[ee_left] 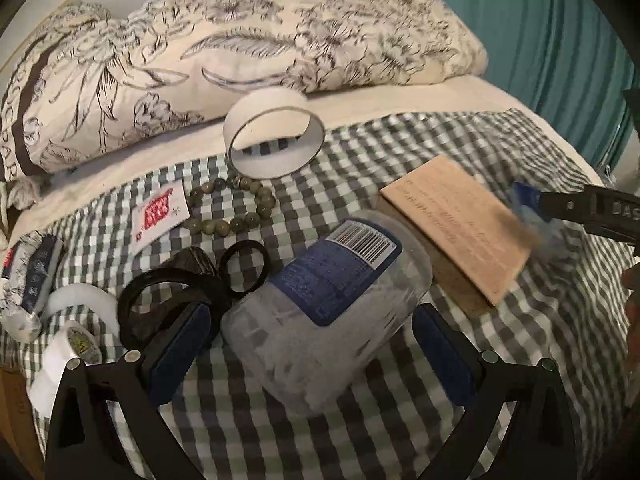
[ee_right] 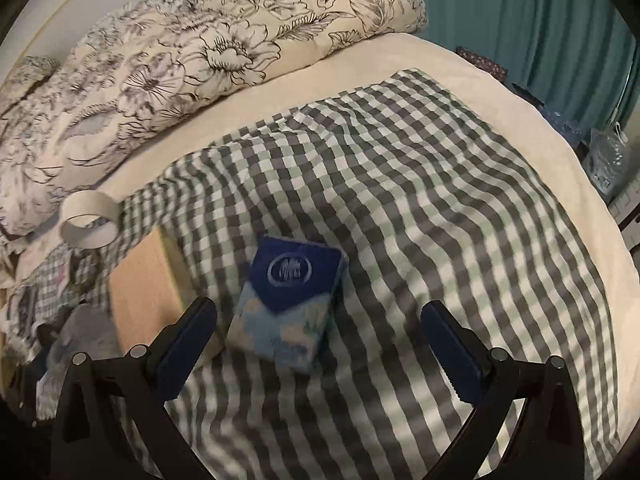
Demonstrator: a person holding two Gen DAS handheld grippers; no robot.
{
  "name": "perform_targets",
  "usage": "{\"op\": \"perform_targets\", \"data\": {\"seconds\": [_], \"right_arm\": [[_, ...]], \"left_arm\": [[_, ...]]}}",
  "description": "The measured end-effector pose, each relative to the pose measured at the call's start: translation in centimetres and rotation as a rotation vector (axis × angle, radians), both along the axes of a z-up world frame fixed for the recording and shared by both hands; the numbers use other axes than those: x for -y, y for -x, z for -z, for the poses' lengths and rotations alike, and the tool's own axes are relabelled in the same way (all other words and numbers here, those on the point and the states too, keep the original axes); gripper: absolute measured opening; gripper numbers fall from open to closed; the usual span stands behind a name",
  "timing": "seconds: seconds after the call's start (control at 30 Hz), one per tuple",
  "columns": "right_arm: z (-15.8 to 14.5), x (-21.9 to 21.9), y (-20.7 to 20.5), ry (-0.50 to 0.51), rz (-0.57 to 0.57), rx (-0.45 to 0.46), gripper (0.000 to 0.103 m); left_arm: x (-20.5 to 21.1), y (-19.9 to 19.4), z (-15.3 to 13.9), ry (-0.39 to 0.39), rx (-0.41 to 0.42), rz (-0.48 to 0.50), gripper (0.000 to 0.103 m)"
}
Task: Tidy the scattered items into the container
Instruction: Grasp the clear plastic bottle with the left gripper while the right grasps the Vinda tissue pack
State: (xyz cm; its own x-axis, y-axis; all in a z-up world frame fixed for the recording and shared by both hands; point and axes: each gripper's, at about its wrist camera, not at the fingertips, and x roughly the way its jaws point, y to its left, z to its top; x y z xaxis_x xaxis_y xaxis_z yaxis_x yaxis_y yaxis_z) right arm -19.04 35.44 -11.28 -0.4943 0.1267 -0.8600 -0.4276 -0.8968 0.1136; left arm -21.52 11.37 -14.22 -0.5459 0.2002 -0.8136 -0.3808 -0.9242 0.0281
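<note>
Two hand-held grippers are over the bed (ee_right: 460, 92), each spread wide and holding nothing. The left hand-held gripper (ee_left: 312, 332) straddles a clear plastic jar (ee_left: 320, 312) lying on its side on the checked cloth (ee_left: 440, 380); its fingers are beside the jar's walls, not touching as far as I can tell. The jar looks light and stiff but smooth and round, so it would likely roll or slip; gripping across the middle, over the blue label, seems safest. The right hand-held gripper (ee_right: 320, 340) hovers over a small blue tissue pack (ee_right: 286, 312) just beside a wooden box (ee_right: 140, 280). That pack seems soft, light and squashable, best pinched gently across its narrow sides. Beads (ee_left: 236, 208), black rings (ee_left: 188, 288) and a tape roll (ee_left: 274, 136) lie scattered nearby.
</note>
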Motion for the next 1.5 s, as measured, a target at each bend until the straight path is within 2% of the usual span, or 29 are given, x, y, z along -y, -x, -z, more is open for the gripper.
{"op": "perform_targets", "data": {"seconds": [0.13, 0.23, 0.37, 0.47, 0.53, 0.57, 0.6, 0.7, 0.93, 1.1, 1.13, 1.2, 1.23, 1.27, 1.33, 1.5], "right_arm": [[2.4, -0.3, 2.2, -0.015, 0.032, 0.079, 0.103], [3.4, 0.6, 3.3, -0.114, 0.013, 0.108, 0.103], [3.9, 1.2, 3.5, -0.183, -0.001, 0.079, 0.103], [4.0, 1.1, 3.0, -0.187, -0.022, 0.050, 0.102], [3.5, 1.1, 2.5, -0.195, -0.037, 0.045, 0.090], [3.0, 1.1, 2.0, -0.197, -0.040, 0.035, 0.065], [2.4, 1.1, 1.3, -0.193, -0.043, 0.020, 0.051], [1.9, 0.6, -0.3, -0.131, -0.070, 0.021, 0.051], [0.9, 1.0, -3.9, -0.088, -0.111, -0.003, 0.051], [0.5, 2.7, -5.5, -0.052, -0.171, -0.002, 0.051], [0.5, 3.1, -5.5, -0.051, -0.181, 0.001, 0.051], [0.4, 3.6, -6.0, -0.043, -0.195, 0.001, 0.051], [0.4, 3.8, -6.2, -0.039, -0.197, 0.001, 0.051], [0.4, 3.9, -6.3, -0.035, -0.199, 0.002, 0.051], [0.4, 4.0, -6.3, -0.030, -0.201, 0.004, 0.051], [0.1, 4.2, -6.3, -0.032, -0.211, 0.004, 0.052]], "left_arm": [[-0.9, 0.1, 2.0, 0.065, 0.026, 0.019, 0.091], [0.0, 0.0, 2.2, -0.001, 0.038, -0.005, 0.085], [0.0, -0.6, 1.9, 0.005, 0.022, -0.016, 0.073], [-0.4, -1.5, 1.5, 0.031, -0.005, -0.012, 0.070], [-0.4, -2.0, 1.3, 0.033, -0.013, -0.009, 0.069], [-0.2, -2.1, 1.2, 0.027, -0.013, -0.009, 0.068], [-0.1, -2.2, 1.1, 0.019, -0.009, -0.009, 0.068], [0.3, -2.8, 1.1, 0.006, 0.000, -0.025, 0.067], [1.7, -5.6, 0.8, -0.064, 0.012, -0.052, 0.064], [2.1, -5.8, 1.3, -0.129, 0.084, -0.038, 0.064], [2.1, -5.7, 1.4, -0.128, 0.095, -0.036, 0.065], [1.9, -5.4, 1.2, -0.131, 0.106, -0.032, 0.074], [1.7, -5.4, 1.0, -0.128, 0.101, -0.033, 0.083], [1.5, -5.3, 0.6, -0.120, 0.084, -0.040, 0.087], [1.2, -5.3, 0.1, -0.111, 0.054, -0.046, 0.088], [0.5, -4.4, 0.1, -0.084, 0.049, -0.054, 0.086]]}}
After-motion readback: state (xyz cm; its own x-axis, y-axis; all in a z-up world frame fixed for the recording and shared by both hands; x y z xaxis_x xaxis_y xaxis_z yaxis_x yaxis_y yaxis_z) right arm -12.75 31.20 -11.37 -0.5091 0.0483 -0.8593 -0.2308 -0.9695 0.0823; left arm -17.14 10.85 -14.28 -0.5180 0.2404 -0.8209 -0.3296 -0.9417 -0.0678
